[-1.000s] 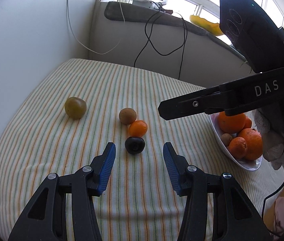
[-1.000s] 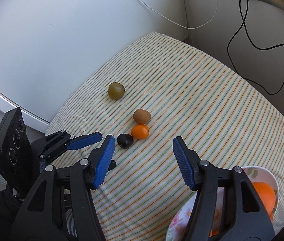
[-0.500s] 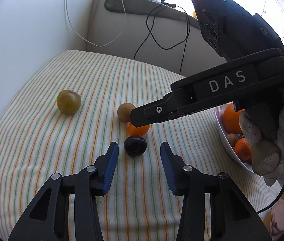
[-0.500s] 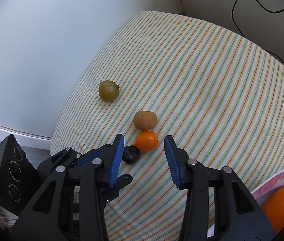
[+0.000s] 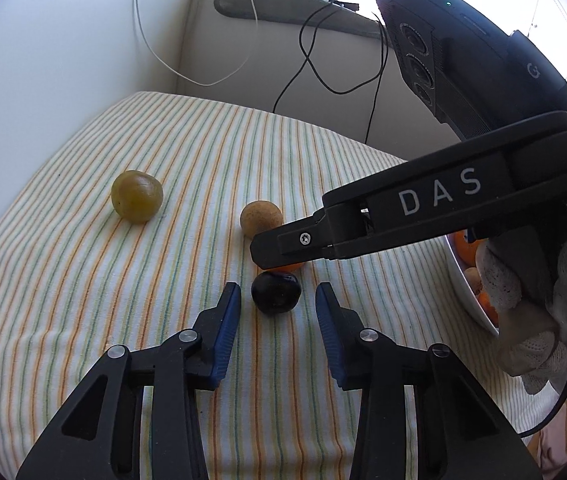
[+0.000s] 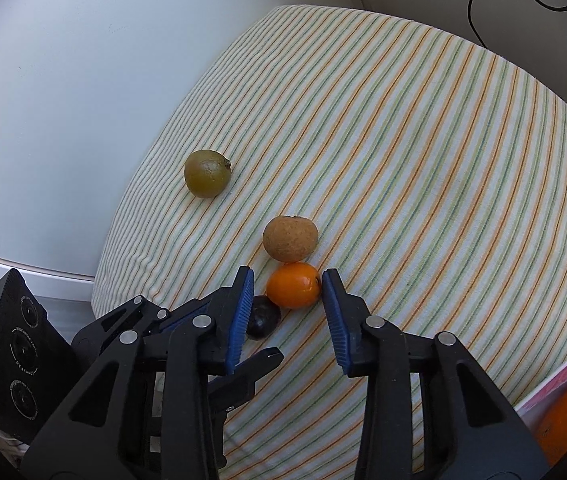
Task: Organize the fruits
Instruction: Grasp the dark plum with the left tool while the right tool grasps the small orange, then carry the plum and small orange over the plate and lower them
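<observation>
A dark plum [image 5: 276, 298] lies on the striped cloth between the tips of my open left gripper [image 5: 277, 300]; the pads do not touch it. A small orange fruit [image 6: 293, 285] lies just behind it, between the tips of my open right gripper [image 6: 288, 288], with small gaps on both sides. In the left wrist view the right gripper's finger [image 5: 323, 240] hides most of the orange fruit [image 5: 283, 268]. A brown fruit [image 6: 290, 238] sits just beyond, and a green fruit [image 6: 207, 173] lies farther left. The plum also shows in the right wrist view [image 6: 262, 322].
A white bowl [image 5: 468, 296] with oranges stands at the right, also seen in the right wrist view [image 6: 555, 384]. The cloth's edge [image 6: 123, 248] drops off at the left beside a white wall. Cables [image 5: 307, 60] hang behind the table.
Both grippers have moved forward and lower. The right gripper has narrowed around the small orange fruit. The left gripper has come up to the plum.
</observation>
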A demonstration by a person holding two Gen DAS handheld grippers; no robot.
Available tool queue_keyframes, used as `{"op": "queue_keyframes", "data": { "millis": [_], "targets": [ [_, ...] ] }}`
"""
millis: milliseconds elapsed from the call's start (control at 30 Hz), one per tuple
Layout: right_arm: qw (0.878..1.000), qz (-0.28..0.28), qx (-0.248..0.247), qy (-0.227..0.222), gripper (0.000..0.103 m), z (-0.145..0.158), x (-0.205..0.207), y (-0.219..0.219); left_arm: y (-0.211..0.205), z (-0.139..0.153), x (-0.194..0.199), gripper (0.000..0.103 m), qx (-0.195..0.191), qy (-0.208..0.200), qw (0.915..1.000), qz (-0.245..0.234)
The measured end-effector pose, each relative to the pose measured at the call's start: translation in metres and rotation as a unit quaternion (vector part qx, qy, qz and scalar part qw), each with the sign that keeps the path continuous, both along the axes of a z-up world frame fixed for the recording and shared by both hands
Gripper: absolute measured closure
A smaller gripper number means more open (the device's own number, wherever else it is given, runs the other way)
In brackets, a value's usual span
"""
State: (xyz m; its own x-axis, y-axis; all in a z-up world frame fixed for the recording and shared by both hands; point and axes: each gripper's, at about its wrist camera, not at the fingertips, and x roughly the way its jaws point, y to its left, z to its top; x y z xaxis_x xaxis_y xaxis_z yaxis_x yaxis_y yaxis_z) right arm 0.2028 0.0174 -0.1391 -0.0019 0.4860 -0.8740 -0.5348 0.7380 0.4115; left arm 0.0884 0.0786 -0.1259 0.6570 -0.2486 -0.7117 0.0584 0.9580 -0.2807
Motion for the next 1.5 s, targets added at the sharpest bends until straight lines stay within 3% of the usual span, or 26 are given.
{"op": "queue_keyframes", "data": {
  "millis": [200,833,1200,1500],
  "targets": [
    [1.000,-0.011,0.005,0.004,0.073,0.000,0.000,-0.005,-0.005,0.001,0.003,0.080,0.006,-0.004,1.0000,-0.004],
    [0.999,-0.021,0.039,-0.029,0.073,0.035,-0.012,-0.051,-0.014,0.019,-0.030,0.080,0.001,-0.029,0.9995,-0.015],
    [0.996,-0.034,0.054,-0.057,0.073,0.071,-0.030,-0.103,-0.038,0.036,-0.035,0.080,-0.013,-0.046,0.9981,-0.039],
    [0.994,-0.055,0.036,-0.084,0.073,0.089,-0.033,-0.150,-0.064,0.045,-0.042,0.080,-0.023,-0.054,0.9959,-0.068]
  ]
}}
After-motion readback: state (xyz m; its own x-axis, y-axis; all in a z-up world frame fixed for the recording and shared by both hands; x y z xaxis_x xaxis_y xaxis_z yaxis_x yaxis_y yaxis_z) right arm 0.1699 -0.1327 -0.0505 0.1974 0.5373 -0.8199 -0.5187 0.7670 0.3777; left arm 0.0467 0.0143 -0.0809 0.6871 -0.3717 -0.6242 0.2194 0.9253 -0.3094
